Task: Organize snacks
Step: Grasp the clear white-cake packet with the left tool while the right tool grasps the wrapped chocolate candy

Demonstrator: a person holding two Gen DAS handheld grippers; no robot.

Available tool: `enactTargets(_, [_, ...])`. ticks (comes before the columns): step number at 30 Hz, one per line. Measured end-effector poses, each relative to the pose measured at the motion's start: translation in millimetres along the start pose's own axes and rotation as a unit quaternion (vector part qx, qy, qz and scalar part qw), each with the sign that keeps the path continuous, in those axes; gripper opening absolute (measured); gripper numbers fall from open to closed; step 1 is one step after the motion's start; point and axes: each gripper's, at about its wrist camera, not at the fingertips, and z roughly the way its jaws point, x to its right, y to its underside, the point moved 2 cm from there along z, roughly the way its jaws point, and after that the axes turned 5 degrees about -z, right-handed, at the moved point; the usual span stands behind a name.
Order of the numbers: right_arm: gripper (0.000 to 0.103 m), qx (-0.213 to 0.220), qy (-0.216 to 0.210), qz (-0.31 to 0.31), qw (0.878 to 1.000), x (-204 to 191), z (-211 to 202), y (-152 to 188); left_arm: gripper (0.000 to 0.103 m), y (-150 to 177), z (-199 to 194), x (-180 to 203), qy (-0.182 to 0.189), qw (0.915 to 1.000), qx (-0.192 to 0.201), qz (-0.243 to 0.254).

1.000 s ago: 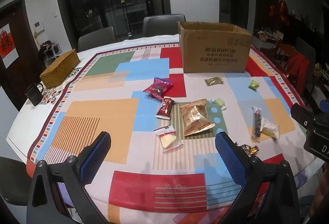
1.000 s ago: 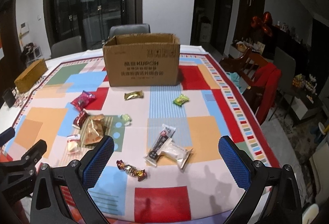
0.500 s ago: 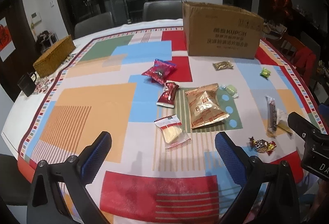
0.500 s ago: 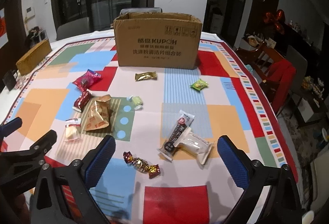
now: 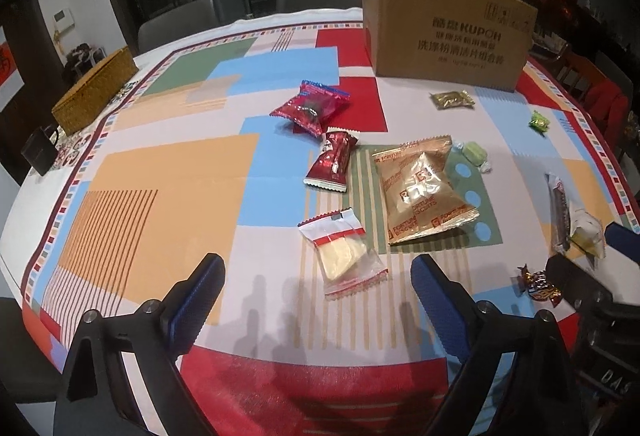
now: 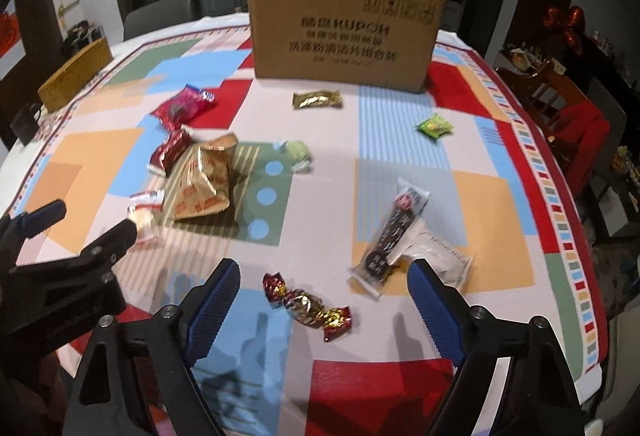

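Both poised above the worktop point(image 5: 168, 164), nothing held: left gripper point(image 5: 316, 278) wide, jaws just narrowing a little, clear cracker packet point(image 5: 344, 252) lying between them and just ahead, untouched; right gripper point(image 6: 324, 294) wide too, jaws just closing somewhat, foil-twisted candy point(image 6: 306, 306) between them, not yet pinched

Judged light, crinkly and slippery, all of it; film likely to slide under the pads, cracker inside brittle, so best taken across the packet's flat middle with a gentle squeeze; candy best gripped on its firm round body, not the twisted ends

Counted ahead of the grippers: ten snacks loose on the cloth, among them two red packets, one gold biscuit bag point(image 5: 424, 188), one gold sachet; one cardboard box point(image 6: 344, 32) far ahead, well apart, probably the destination
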Motion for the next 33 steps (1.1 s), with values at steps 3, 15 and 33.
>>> enactTargets(3, [0.080, -0.013, -0.002, -0.005, 1.000, -3, 8, 3, 0.094, 1, 7, 0, 0.000, 1.0000, -0.007, -0.002])
enactTargets(15, [0.060, -0.058, -0.018, -0.012, 0.998, -11, 34, 11, 0.084, -3, 29, 3, 0.014, 0.9995, -0.027, -0.003])
enactTargets(33, [0.018, -0.064, -0.043, 0.005, 0.997, -7, 47, 7, 0.042, -5, 48, 10, 0.044, 0.9979, -0.047, -0.008])
